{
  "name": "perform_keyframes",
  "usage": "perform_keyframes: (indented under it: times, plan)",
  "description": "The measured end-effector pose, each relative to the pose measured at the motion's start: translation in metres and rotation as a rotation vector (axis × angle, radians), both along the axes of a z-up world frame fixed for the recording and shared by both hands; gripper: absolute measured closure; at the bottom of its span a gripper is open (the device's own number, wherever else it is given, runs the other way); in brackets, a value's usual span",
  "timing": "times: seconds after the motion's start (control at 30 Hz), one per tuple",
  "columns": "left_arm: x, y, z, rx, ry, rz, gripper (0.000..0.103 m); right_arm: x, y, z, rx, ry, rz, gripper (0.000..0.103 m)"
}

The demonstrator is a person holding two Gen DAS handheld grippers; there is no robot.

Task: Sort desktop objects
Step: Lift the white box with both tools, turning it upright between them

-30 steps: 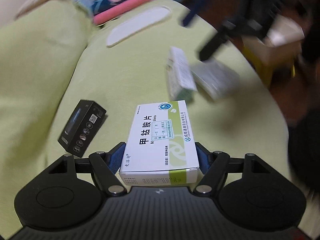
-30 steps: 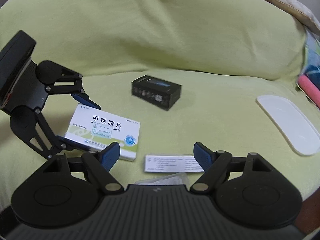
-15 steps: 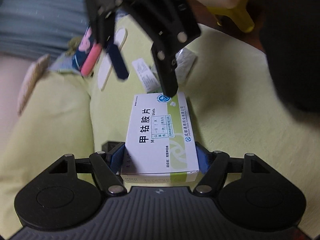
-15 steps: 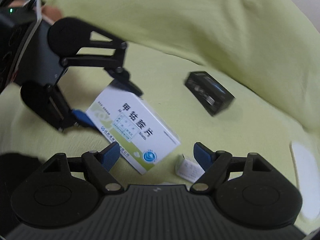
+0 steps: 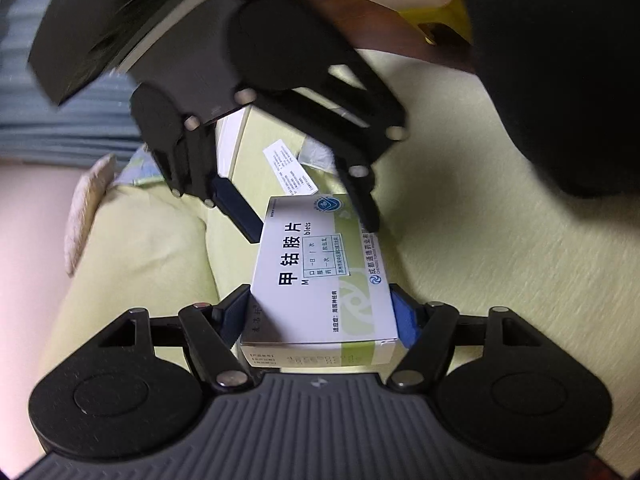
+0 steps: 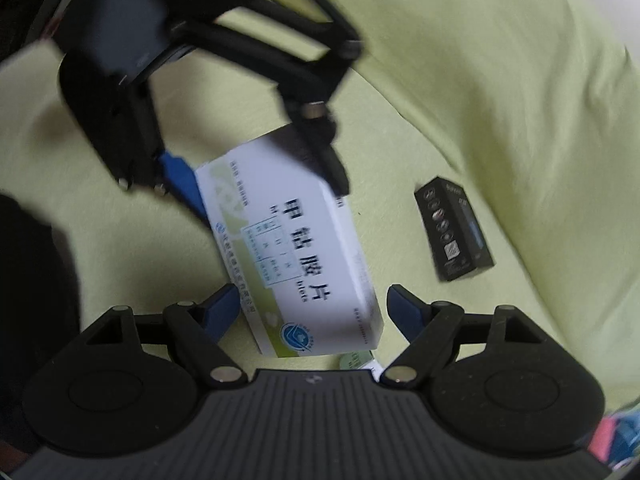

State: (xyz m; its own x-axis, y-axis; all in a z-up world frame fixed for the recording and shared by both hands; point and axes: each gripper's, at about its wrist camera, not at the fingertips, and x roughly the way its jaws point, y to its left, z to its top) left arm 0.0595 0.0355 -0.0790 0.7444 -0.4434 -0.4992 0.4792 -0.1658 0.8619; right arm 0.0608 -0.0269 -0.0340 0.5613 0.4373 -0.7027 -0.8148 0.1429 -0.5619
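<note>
A white and green medicine box (image 5: pixel 320 272) with black print hangs above the green cushion (image 5: pixel 500 264), and my left gripper (image 5: pixel 320 312) is shut on its near end. In the right wrist view the same box (image 6: pixel 296 248) slants toward me, its near end between the spread blue fingers of my right gripper (image 6: pixel 314 308), which stands open with small gaps on both sides. Seen from the left wrist, the right gripper (image 5: pixel 308 216) straddles the box's far end. From the right wrist, the left gripper (image 6: pixel 256 176) clamps the far end.
A black carton (image 6: pixel 454 228) lies on the cushion to the right. A narrow white printed box (image 5: pixel 290 172) and a clear wrapper (image 5: pixel 316 152) lie behind the grippers. A yellow stool (image 5: pixel 436 20) stands past the cushion's edge. Pink and blue items (image 6: pixel 606 436) sit at the far right.
The left gripper lifted the medicine box off the cushion and turned it. The right gripper swung in from the side and now has its open fingers around the box's other end.
</note>
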Motion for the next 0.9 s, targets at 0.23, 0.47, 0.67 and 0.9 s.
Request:
perform_keyframes:
  times: [0.23, 0.47, 0.67, 0.9]
  plan:
    - [0.017, -0.002, 0.009, -0.067, 0.091, 0.049, 0.032, -0.012, 0.006, -0.029, -0.067, -0.173, 0.052, 0.025]
    - [0.024, -0.007, 0.014, -0.064, 0.092, 0.053, 0.032, -0.007, 0.008, -0.032, -0.05, -0.184, 0.041, 0.031]
    - [0.012, -0.004, 0.011, -0.044, 0.082, 0.047, 0.032, -0.011, 0.004, -0.036, -0.048, -0.211, 0.014, 0.033]
    - [0.016, 0.0, 0.025, -0.125, 0.276, 0.158, 0.023, -0.023, 0.003, -0.053, -0.111, -0.329, 0.073, 0.033]
